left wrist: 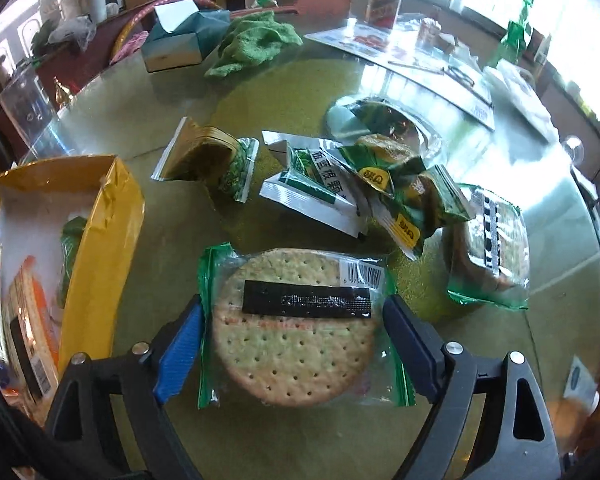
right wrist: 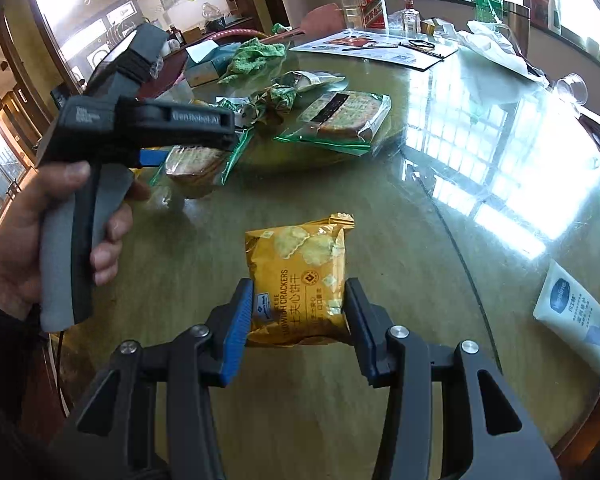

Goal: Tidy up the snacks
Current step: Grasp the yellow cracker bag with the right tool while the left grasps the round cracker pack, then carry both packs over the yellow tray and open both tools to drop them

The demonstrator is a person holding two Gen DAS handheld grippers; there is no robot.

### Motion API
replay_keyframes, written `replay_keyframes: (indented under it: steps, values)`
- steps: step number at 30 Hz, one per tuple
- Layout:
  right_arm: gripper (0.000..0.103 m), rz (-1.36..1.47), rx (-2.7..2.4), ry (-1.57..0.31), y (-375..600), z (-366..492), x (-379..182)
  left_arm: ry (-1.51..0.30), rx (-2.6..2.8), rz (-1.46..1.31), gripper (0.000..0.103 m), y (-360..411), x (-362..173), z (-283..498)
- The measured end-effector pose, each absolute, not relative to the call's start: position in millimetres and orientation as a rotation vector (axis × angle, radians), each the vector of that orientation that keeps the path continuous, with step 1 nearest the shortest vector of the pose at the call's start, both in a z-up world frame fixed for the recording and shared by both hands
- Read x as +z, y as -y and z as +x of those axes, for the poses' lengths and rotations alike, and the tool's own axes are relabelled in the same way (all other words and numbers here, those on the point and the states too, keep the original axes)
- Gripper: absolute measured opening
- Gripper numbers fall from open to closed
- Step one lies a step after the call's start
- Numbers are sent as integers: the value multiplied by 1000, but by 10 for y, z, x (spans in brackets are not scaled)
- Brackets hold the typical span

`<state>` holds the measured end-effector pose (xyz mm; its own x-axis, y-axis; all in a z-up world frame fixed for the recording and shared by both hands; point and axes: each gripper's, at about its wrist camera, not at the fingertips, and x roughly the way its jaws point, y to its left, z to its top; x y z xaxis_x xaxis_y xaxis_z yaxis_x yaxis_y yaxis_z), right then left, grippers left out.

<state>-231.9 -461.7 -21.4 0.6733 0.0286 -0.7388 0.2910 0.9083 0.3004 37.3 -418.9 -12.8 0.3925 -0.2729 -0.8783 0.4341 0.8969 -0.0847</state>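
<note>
Left gripper (left wrist: 296, 344): fingers spread wide either side of a round cracker packet (left wrist: 296, 332) lying flat on the bench (left wrist: 172, 240); the pads stand just off its wrapper, not pressing. Right gripper (right wrist: 298, 328): fingers closed on a yellow cracker bag (right wrist: 300, 280), held clear above the bench.

Risks, as judged. The round packet is about as wide as the left opening; closing off-centre would likely catch only the green wrapper seam and let the packet slip, and hard squeezing could crack the biscuits. The right grip sits low on the bag, so a quick swing could tip it out.

Clearances. In the left wrist view the yellow box (left wrist: 100, 248), already holding some snacks, stands at 9 o'clock of the packet, its near wall close to the left finger; a sideways lift could knock that wall. A heap of green packets (left wrist: 380, 184) lies at 12 to 1 o'clock, another cracker packet (left wrist: 488, 248) at 2 o'clock. Open bench remains at 6 o'clock, toward the person
</note>
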Motion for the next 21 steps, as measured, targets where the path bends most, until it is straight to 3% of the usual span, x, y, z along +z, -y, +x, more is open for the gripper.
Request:
replay_keyframes:
  steps: [5,10,16,21]
  values:
    - [47,428,-149,-820,4632,-2331,-230,-1053,-461,202,77,4068,-107,165]
    - [47,424,-148,-823,4631,-2361,-234,-1097,-512,203,76,3764,-86,-302]
    - [50,427,-144,-826,4635,-2353,-268,-1019,-572,250,77,3448,-81,-1015]
    - [45,391,-183,-840,4565,-2310,-258,-1003,-614,210,76,3335,-85,-1147]
